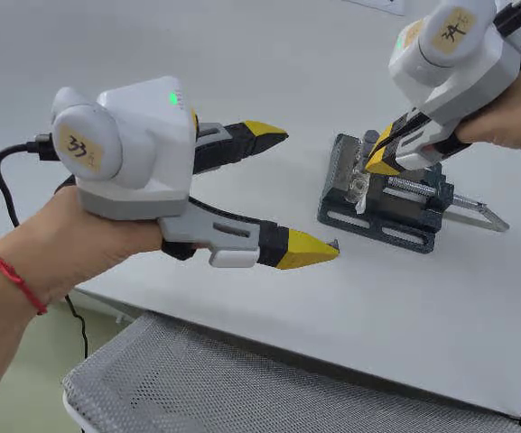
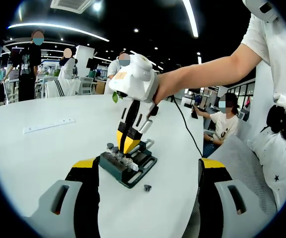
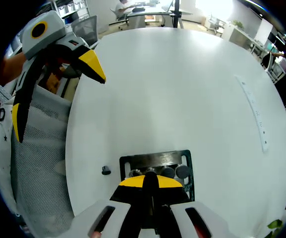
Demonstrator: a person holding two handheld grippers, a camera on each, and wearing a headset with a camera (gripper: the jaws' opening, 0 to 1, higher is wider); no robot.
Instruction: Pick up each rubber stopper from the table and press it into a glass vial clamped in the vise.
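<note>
A dark metal vise (image 1: 382,216) (image 2: 128,167) (image 3: 155,160) stands on the white table and clamps a row of clear glass vials (image 1: 359,185); several carry grey stoppers (image 2: 111,147) (image 3: 182,171). My right gripper (image 1: 382,165) (image 2: 127,144) (image 3: 150,181) points down onto the row with its jaws shut; what lies under the tips is hidden. One loose dark stopper (image 2: 146,188) (image 3: 106,170) lies on the table beside the vise. My left gripper (image 1: 307,191) (image 2: 147,166) (image 3: 56,96) hovers open and holds nothing, short of the vise near the table edge.
A grey mesh seat (image 1: 197,379) sits below the table's near edge. A long white strip (image 2: 48,125) (image 3: 254,111) lies farther out on the table. A black cable (image 1: 3,185) trails from the left gripper. People stand and sit in the background.
</note>
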